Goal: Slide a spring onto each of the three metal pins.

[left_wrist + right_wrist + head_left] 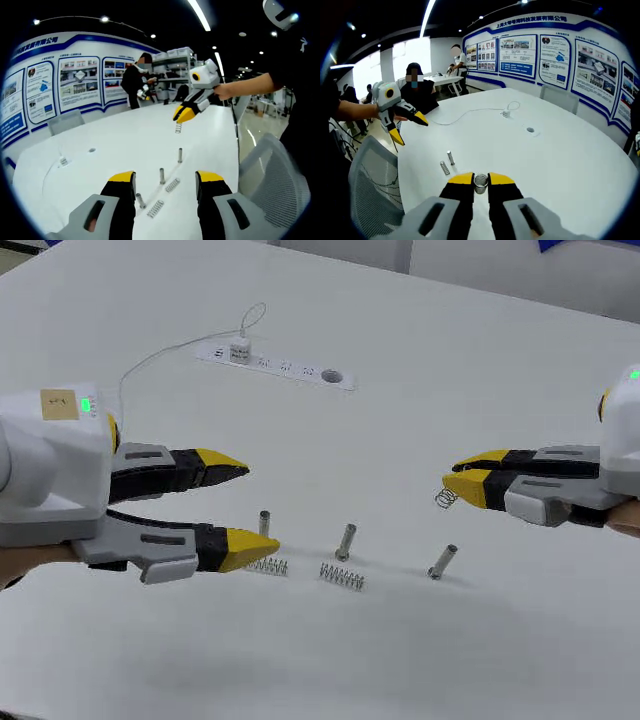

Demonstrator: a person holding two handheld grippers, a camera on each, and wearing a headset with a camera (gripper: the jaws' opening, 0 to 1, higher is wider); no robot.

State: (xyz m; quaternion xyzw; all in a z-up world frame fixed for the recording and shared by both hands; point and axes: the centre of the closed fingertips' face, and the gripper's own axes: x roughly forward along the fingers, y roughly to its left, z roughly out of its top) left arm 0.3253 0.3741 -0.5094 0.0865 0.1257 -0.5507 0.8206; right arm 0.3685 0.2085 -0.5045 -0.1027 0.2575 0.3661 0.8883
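White counter (400, 660) carries 3 metal pins, all standing on end in a row, well apart: left pin (264, 523), mid pin (346, 540), right pin (442, 560). All 3 are bare, w/ no spring on any.

2 springs lie flat on the counter, on the person's side of the row. First spring (266, 566) lies just beside the left pin's foot, second spring (342, 577) just beside the mid pin's foot. They're apart from each other.

Left tool (260, 507): jaws spread wide, nothing between them. It hovers at the left end of the row, its lower yellow tip near the left pin and first spring. Can't tell if it touches either. In the left gripper view the pins and both loose springs sit in the gap between its yellow tips.

Right tool (450, 478): jaws pressed nearly together, pinching the third spring (446, 498) at the very tips. In the head view the spring hangs under the tips, off the counter, above and beyond the right pin. In the right gripper view its coil shows end-on between the yellow tips.

Far side of the counter: white power strip (275, 365) w/ a small white charger (240, 350) plugged in and a thin cable (150, 360) trailing off left. Bkgd of the gripper views: wall posters w/ blue trim, a few people.
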